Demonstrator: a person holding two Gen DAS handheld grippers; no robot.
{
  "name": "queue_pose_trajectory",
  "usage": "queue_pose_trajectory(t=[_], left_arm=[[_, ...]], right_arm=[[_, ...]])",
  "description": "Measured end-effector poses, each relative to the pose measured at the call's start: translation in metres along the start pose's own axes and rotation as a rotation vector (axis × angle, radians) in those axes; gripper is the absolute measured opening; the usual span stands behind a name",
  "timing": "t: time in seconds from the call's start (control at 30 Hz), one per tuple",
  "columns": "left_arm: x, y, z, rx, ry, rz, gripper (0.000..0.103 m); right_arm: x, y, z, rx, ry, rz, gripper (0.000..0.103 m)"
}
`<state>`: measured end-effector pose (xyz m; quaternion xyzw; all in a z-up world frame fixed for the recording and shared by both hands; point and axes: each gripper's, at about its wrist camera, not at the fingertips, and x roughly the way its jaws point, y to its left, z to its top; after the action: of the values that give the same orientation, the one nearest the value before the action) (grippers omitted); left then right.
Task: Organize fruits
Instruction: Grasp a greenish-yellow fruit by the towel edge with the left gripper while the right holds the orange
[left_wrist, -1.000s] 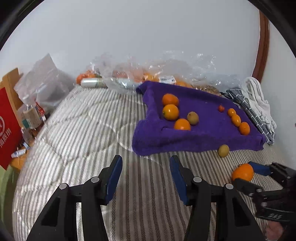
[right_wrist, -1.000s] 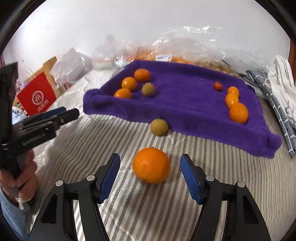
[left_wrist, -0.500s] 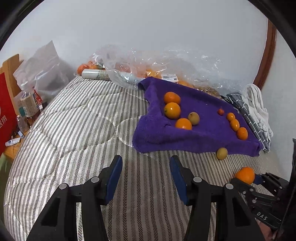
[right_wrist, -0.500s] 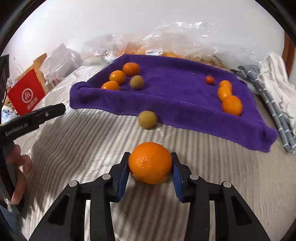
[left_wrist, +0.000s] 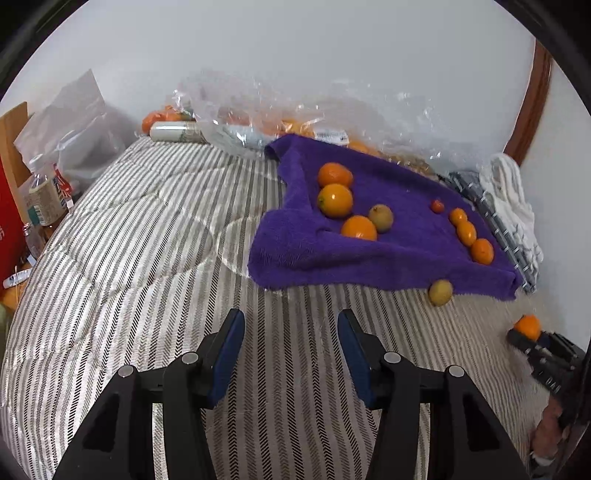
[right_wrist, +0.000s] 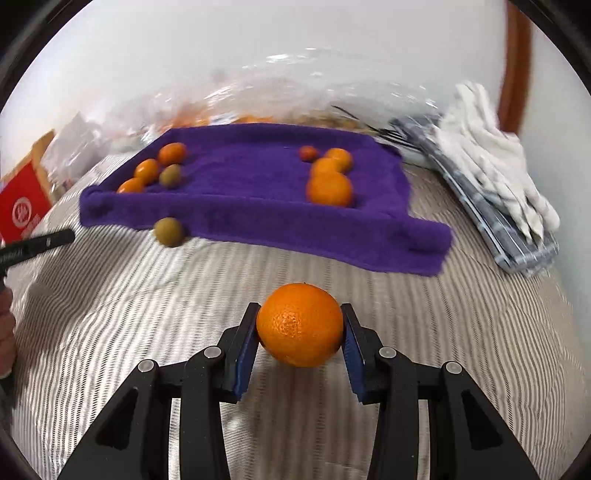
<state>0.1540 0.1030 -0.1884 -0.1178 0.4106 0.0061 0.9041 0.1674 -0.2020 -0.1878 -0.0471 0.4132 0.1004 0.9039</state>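
Right tool (right_wrist: 300, 332) clamped on orange (right_wrist: 300, 325); left tool (left_wrist: 290, 354) open, empty. Risk: round peel slips from pads, rolls off bed (right_wrist: 147, 314).

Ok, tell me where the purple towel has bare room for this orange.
The middle of the purple towel is bare, between the left cluster of fruit and the right row. Its near edge is free too. Both sides are crowded. The right tongs grip the orange.

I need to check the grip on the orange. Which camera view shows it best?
The right wrist view: the orange sits large and sharp between the right gripper pads. The left wrist view shows it only small, at the far edge.
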Motion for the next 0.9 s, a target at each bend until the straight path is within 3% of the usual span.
queue_pose_trajectory(t=[0.23, 0.33, 0.5, 0.9], left_arm=[[0.004, 0.0, -0.001, -0.003, 0.02, 0.016, 0.051], [0.005, -0.004, -0.001, 0.021, 0.026, 0.025, 0.055], [0.007, -0.006, -0.001, 0.035, 0.033, 0.027, 0.058], [0.005, -0.008, -0.001, 0.047, 0.035, 0.027, 0.058]], right_arm=[[0.003, -0.033, -0.002, 0.099, 0.015, 0.04, 0.042], [0.004, -0.031, -0.002, 0.091, 0.019, 0.06, 0.042], [0.003, -0.021, -0.002, 0.062, 0.03, 0.021, 0.042], [0.001, -0.03, -0.003, 0.104, 0.024, 0.04, 0.042]])
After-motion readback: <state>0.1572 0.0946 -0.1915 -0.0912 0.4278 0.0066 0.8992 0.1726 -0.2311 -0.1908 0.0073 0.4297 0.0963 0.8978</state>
